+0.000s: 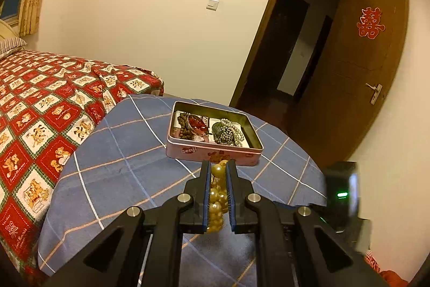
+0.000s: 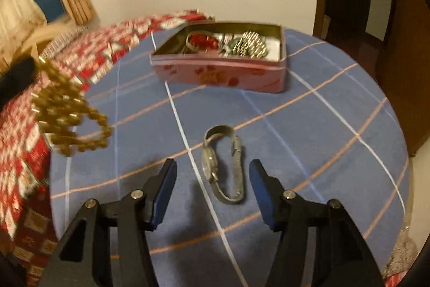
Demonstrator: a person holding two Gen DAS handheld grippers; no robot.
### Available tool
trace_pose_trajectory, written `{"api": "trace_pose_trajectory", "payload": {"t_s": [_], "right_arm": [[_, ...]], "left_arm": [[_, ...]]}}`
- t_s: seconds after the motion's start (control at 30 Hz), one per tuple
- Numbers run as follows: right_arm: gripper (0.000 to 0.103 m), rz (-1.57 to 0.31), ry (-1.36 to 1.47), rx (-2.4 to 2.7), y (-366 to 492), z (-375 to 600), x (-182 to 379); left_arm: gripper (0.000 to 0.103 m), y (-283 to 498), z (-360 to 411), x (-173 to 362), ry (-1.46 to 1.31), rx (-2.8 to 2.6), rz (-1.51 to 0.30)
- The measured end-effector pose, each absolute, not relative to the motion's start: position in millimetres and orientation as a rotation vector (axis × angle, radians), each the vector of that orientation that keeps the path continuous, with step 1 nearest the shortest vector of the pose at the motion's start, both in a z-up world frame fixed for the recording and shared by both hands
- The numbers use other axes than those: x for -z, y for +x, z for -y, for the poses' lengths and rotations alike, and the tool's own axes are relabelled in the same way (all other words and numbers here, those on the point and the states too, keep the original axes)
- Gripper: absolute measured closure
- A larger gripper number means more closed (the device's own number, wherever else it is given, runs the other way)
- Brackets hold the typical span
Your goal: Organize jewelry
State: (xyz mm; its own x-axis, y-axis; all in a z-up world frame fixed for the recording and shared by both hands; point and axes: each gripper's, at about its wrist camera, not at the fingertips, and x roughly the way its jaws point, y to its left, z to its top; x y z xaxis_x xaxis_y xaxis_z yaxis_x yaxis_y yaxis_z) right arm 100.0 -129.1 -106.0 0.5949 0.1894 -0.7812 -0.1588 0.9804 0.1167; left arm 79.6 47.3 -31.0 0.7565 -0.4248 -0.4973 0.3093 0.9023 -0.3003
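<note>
My left gripper (image 1: 218, 166) is shut on a gold bead necklace (image 1: 216, 195), held above the table just short of an open pink tin (image 1: 212, 153). The tin holds brown beads, a red bangle and silvery beads. In the right wrist view the necklace (image 2: 67, 112) hangs at far left, blurred. My right gripper (image 2: 212, 168) is open, low over a silver wristwatch (image 2: 224, 166) that lies on the blue checked tablecloth (image 2: 309, 125) between its fingers. The pink tin (image 2: 220, 71) stands beyond the watch.
A bed with a red patterned cover (image 1: 40, 112) lies left of the round table. An open brown door (image 1: 357, 71) stands to the right. The right gripper's body (image 1: 341, 195) shows at the table's right edge.
</note>
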Motion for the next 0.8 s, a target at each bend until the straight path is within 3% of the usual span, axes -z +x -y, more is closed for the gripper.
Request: {"api": "trace_pose_trajectory", "payload": {"t_s": [0.1, 0.13, 0.2, 0.5, 0.8], "right_arm": [[0.050, -0.965, 0.000, -0.176, 111.3, 123.5, 123.7], [0.056, -0.939, -0.024, -0.168, 109.9, 122.7, 122.5], [0.079, -0.945, -0.038, -0.168, 109.5, 123.6, 121.0], [0.082, -0.912, 0.251, -0.232, 97.8, 162.1, 103.4], [0.082, -0.809, 0.203, -0.197, 90.9, 153.7, 61.7]], "left_arm": [[0.093, 79.2, -49.9, 30.2, -0.206, 0.396, -0.587], [0.093, 79.6, -51.6, 30.1, -0.209, 0.392, -0.587], [0.093, 81.3, -54.5, 30.8, -0.218, 0.386, -0.589], [0.093, 85.1, -52.1, 35.0, -0.222, 0.396, -0.600], [0.093, 87.7, -45.3, 36.0, -0.210, 0.408, -0.604]]}}
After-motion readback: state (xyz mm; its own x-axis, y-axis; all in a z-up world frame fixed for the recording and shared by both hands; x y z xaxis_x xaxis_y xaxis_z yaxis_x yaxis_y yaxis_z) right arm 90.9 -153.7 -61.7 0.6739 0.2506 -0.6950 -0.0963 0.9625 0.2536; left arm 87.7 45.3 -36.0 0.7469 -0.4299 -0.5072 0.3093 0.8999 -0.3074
